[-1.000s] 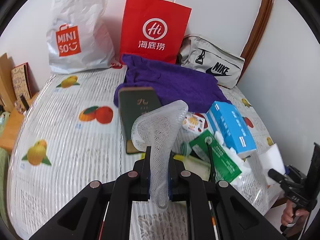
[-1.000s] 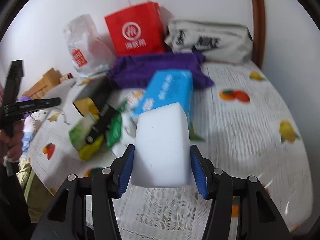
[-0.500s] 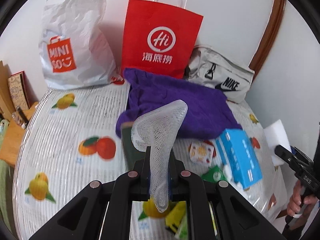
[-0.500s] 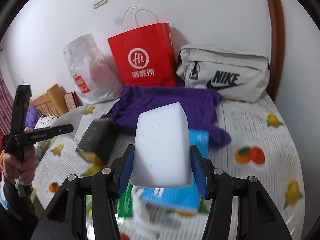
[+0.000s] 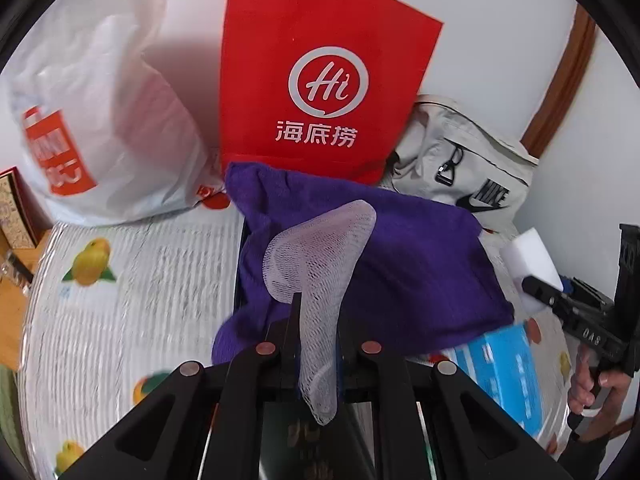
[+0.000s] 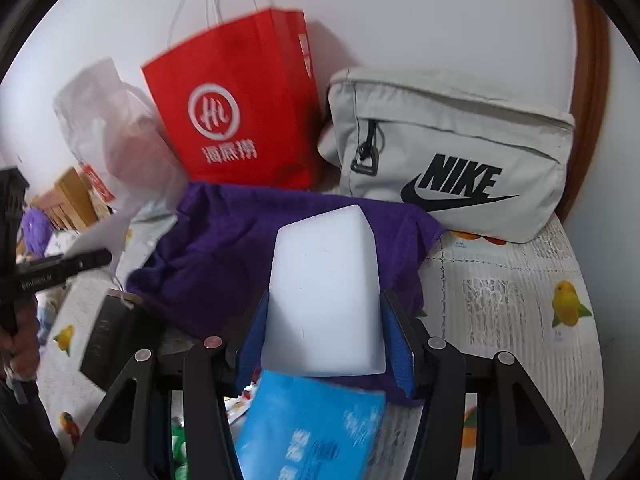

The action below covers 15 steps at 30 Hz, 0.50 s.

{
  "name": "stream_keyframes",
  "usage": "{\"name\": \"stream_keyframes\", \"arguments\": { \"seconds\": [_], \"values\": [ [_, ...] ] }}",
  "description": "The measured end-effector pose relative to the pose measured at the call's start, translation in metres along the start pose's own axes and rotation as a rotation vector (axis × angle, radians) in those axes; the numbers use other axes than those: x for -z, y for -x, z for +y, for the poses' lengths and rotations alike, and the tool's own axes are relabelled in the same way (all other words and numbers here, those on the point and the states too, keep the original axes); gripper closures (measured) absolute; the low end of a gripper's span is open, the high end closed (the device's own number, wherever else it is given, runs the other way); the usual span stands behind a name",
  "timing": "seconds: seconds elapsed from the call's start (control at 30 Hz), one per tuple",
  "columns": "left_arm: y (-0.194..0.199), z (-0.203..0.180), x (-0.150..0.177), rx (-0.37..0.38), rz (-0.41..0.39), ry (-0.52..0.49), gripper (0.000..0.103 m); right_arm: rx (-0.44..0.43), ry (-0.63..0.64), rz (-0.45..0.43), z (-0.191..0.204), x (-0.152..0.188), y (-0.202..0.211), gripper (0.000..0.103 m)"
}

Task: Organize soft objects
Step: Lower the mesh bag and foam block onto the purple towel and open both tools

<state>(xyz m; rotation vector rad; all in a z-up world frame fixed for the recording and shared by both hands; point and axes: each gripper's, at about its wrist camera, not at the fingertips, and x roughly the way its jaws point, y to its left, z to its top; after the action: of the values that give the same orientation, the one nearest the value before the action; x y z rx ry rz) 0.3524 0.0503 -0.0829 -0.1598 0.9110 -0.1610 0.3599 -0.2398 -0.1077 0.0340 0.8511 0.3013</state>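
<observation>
A fruit-printed cloth (image 6: 516, 304) covered the table. On it lay a purple towel (image 5: 404, 268) in the middle, a blue box (image 6: 316, 428) nearer — and along the wall a white plastic bag (image 5: 108, 132), a red paper bag (image 5: 324, 92) and a grey pouch (image 6: 452, 152).

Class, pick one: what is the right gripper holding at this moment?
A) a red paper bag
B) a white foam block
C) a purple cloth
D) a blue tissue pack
B: the right gripper is closed on the white foam block, its blue pads pressing both sides, with the purple cloth lying behind it.
</observation>
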Motion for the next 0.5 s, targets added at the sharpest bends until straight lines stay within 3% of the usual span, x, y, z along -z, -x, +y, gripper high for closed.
{"name": "stream_keyframes", "arguments": {
  "seconds": [0.5],
  "values": [
    [-0.093, -0.003, -0.05, 0.03, 0.135, 0.007, 0.092, -0.012, 0.059, 0.152, -0.004, -0.008, -0.068, 0.049]
  ]
}}
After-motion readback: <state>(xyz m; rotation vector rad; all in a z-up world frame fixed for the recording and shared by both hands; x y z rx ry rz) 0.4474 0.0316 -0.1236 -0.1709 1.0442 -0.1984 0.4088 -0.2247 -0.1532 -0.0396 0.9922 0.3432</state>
